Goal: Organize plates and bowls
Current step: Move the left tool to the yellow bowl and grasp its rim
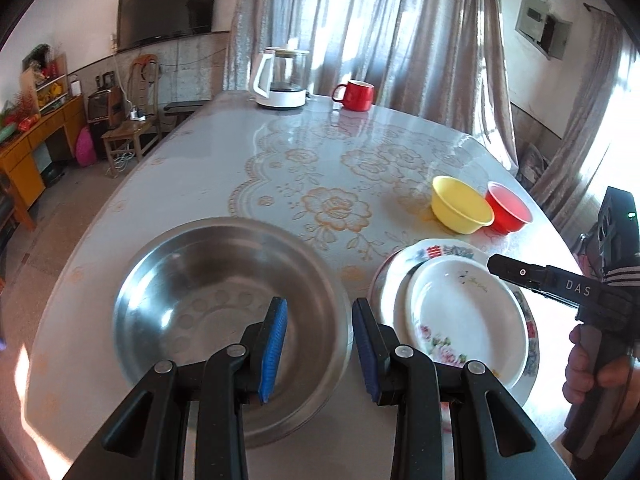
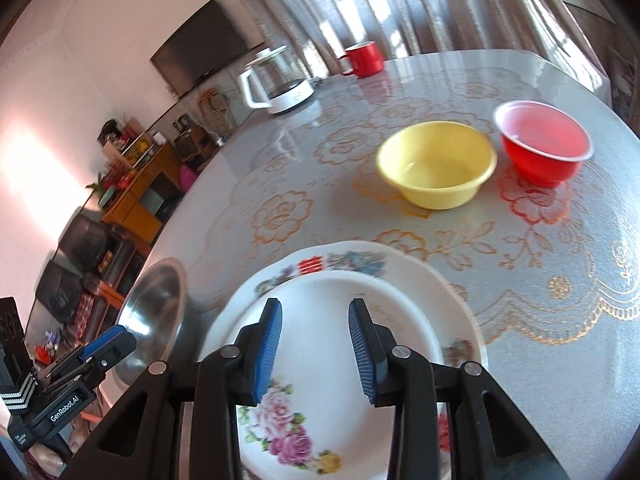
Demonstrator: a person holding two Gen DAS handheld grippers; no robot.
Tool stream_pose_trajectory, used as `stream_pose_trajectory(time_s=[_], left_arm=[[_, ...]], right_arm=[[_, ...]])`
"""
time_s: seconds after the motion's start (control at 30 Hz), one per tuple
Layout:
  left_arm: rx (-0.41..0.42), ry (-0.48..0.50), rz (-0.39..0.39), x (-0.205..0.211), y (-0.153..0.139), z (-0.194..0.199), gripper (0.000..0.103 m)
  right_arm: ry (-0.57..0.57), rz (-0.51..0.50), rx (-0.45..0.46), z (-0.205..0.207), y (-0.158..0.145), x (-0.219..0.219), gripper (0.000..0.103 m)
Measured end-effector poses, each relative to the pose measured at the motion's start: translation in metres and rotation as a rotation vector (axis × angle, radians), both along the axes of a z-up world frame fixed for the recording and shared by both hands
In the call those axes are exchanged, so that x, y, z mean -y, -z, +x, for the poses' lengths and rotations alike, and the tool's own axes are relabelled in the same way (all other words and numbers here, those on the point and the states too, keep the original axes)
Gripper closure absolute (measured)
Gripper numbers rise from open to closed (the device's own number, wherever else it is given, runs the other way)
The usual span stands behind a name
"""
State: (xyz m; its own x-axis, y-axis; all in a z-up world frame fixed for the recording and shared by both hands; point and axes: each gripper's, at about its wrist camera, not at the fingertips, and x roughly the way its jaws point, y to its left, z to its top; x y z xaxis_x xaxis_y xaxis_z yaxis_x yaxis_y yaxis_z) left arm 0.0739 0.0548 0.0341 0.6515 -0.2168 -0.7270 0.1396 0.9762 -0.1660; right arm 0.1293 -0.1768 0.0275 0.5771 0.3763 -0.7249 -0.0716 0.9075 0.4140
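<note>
Two plates, two plastic bowls and one steel basin share the table (image 1: pixel 224 160), and neither gripper holds any of them. From the left wrist, the left gripper (image 1: pixel 319 344) hangs with its jaws apart and nothing between the blue pads, above the right rim of the steel basin (image 1: pixel 224 292); just to the right the small white plate (image 1: pixel 464 312) lies stacked on the larger flowered plate (image 1: pixel 400 272), and beyond them the yellow bowl (image 1: pixel 460 204) and red bowl (image 1: pixel 510 208) sit rim to rim. The right gripper (image 1: pixel 496 266) comes in from the right, held by a hand (image 1: pixel 588 360), over the plates' far side. From the right wrist, that gripper's jaws are likewise released and empty, poised above the small plate — the picture is slightly blurred. The bowls stand apart from the plates across the tablecloth, the basin at the left edge. The plates look already stacked, so the bowls are probably next: the right gripper would need to reach forward, straddle the red bowl's rim and pinch it — thin plastic may flex — before nesting it in the yellow one.
</note>
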Motion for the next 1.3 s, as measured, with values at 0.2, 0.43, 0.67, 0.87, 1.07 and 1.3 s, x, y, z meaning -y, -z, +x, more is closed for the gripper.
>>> stream_pose_trajectory(time_s=[0.2, 0.43, 0.67, 0.87, 1.07, 1.3], left_arm=[[-0.020, 0.071, -0.035, 0.033, -0.008, 0.030, 0.069], [-0.075, 0.126, -0.064, 0.070, -0.002, 0.071, 0.069], [-0.110, 0.162, -0.107, 0.104, 0.001, 0.107, 0.069], [-0.127, 0.192, -0.133, 0.132, 0.003, 0.141, 0.069], [-0.161, 0.209, -0.136, 0.157, 0.015, 0.171, 0.069], [-0.205, 0.229, -0.126, 0.177, 0.035, 0.195, 0.069]], right_arm=[[0.107, 0.022, -0.006, 0.012, 0.004, 0.036, 0.069], [0.186, 0.031, -0.008, 0.035, 0.010, 0.065, 0.069], [0.218, 0.016, -0.005, 0.057, 0.011, 0.078, 0.071], [0.247, 0.005, -0.015, 0.080, 0.015, 0.087, 0.076], [0.253, -0.009, -0.037, 0.097, 0.022, 0.097, 0.080], [0.233, -0.027, -0.043, 0.106, 0.029, 0.100, 0.087]])
